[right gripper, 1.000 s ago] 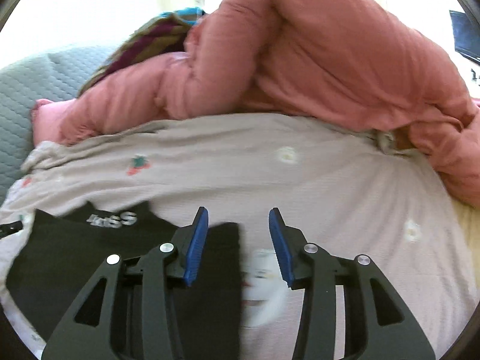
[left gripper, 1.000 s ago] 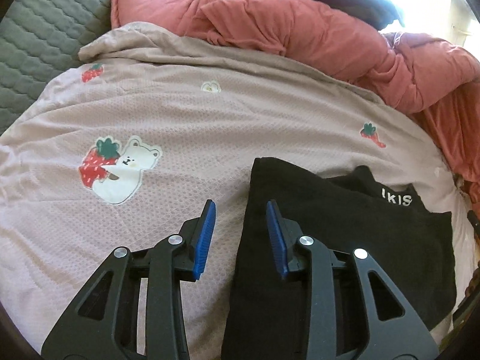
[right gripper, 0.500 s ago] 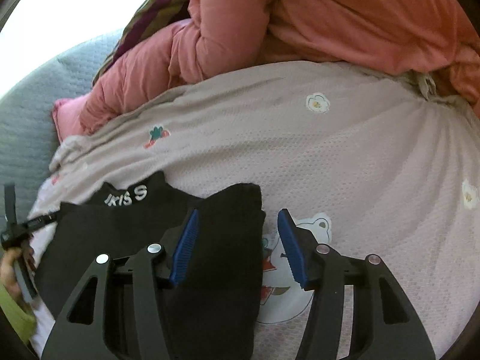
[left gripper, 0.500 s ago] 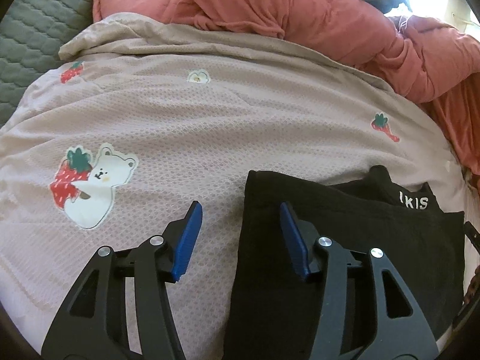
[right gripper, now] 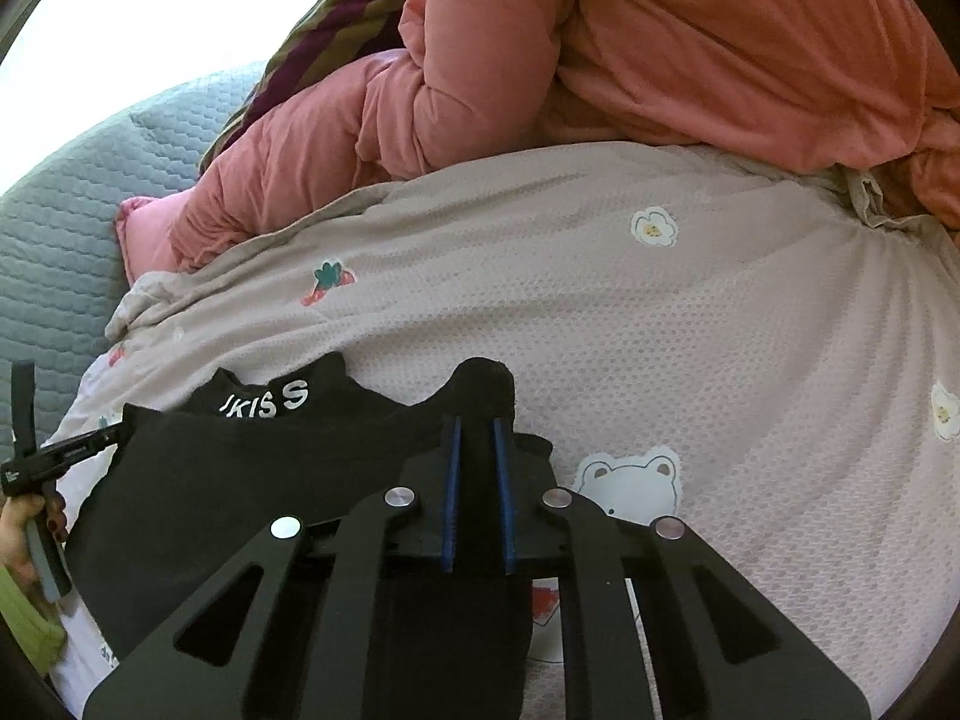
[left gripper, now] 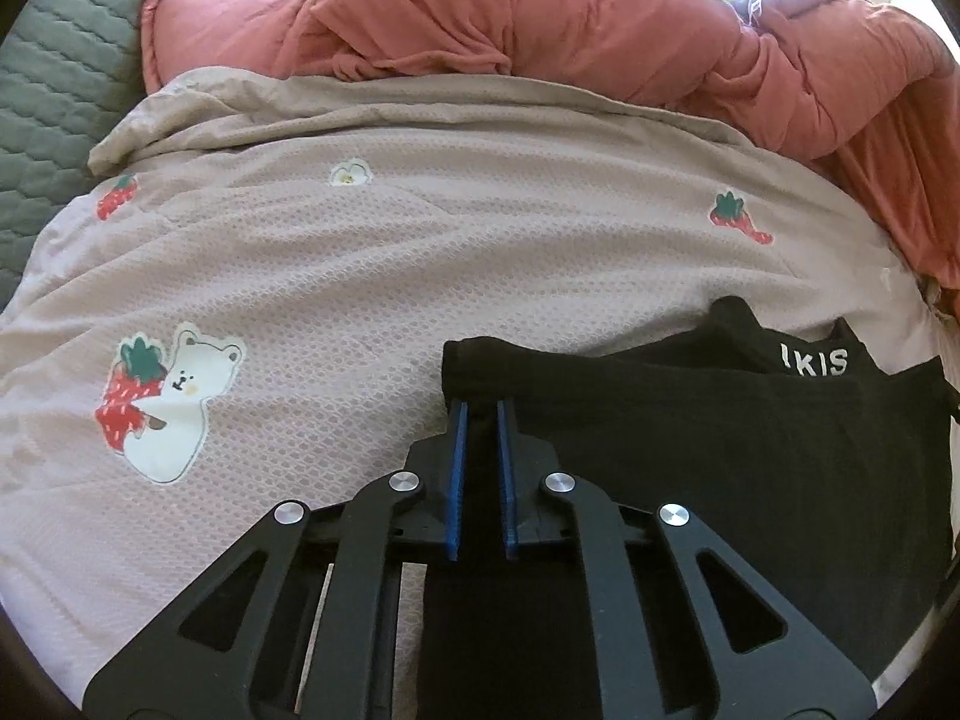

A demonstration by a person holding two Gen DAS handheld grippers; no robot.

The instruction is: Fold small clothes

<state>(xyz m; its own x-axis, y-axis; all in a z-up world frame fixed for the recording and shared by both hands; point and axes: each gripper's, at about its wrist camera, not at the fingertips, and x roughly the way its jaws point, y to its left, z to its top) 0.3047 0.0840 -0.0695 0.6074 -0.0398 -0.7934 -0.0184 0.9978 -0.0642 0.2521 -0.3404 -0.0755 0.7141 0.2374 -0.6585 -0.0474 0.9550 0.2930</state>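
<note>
We see a black garment (left gripper: 750, 450) that lies flat on a beige blanket (left gripper: 420, 252), and this blanket is spread over the bed. The blanket has small prints: a white bear with a strawberry (left gripper: 162, 396) on its left part, and smaller strawberries and flowers farther away. In the left wrist view the garment is in the near right part, and its waistband with white letters (left gripper: 816, 361) is at the far right side. In the right wrist view the same garment (right gripper: 240, 492) is in the near left part, with the letters (right gripper: 264, 403) at its far edge.

Our left gripper (left gripper: 480, 414) has just been closing, and now its blue fingers (left gripper: 459, 462) are pressed on the left far corner of the garment, with black cloth between them. Our right gripper (right gripper: 476, 426) has also just been closing, and its fingers (right gripper: 449, 480) clamp the right far corner of the garment, where the cloth stands up in a small bump.

Beyond the blanket a pink-red quilt (left gripper: 570, 18) is heaped up, and a grey quilted cover (left gripper: 54, 96) is at the far left. In the right wrist view a hand (right gripper: 30, 528) with a green sleeve holds the other tool at the left edge.
</note>
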